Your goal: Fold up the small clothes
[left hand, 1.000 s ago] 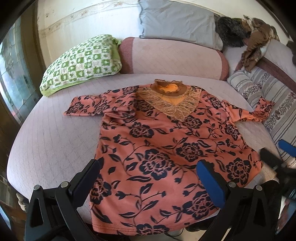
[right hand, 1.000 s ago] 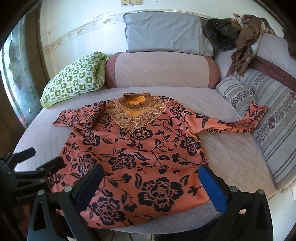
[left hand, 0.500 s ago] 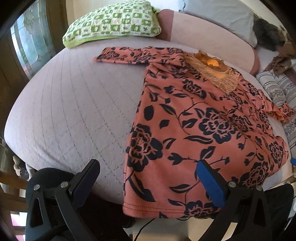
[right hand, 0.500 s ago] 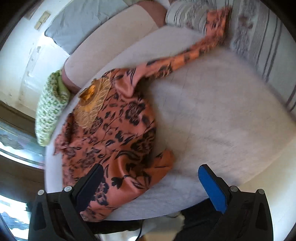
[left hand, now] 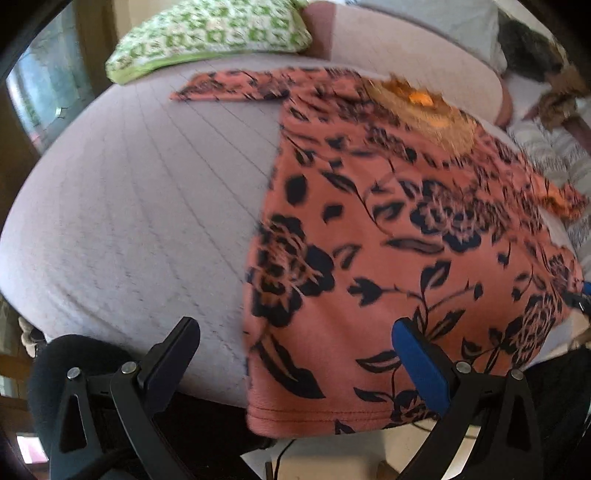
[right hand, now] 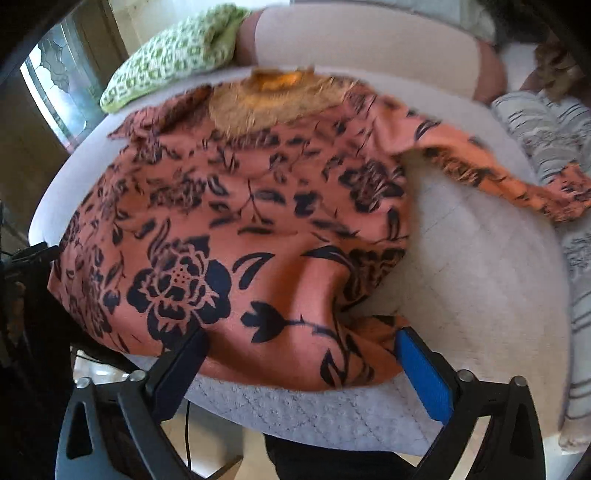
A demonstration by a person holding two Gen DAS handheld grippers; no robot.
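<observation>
An orange blouse with a dark flower print (left hand: 399,236) lies spread flat on a pale quilted bed (left hand: 140,206), collar away from me. My left gripper (left hand: 295,350) is open, its jaws astride the blouse's lower left hem corner at the bed's front edge. In the right wrist view the blouse (right hand: 236,229) fills the middle, with one sleeve (right hand: 495,173) stretched to the right. My right gripper (right hand: 299,358) is open, its jaws astride the lower right hem corner. The hem bulges up a little between them.
A green checked pillow (left hand: 207,33) lies at the bed's far left. A pink bolster (left hand: 406,40) runs along the back. Striped cushions (right hand: 546,125) stand on the right. A window (right hand: 62,81) is on the left. The bed's front edge drops to the floor (left hand: 332,458).
Both grippers have come down and closer to the blouse's hem corners. The right wrist view has swung back level onto the blouse. Both stay open.
</observation>
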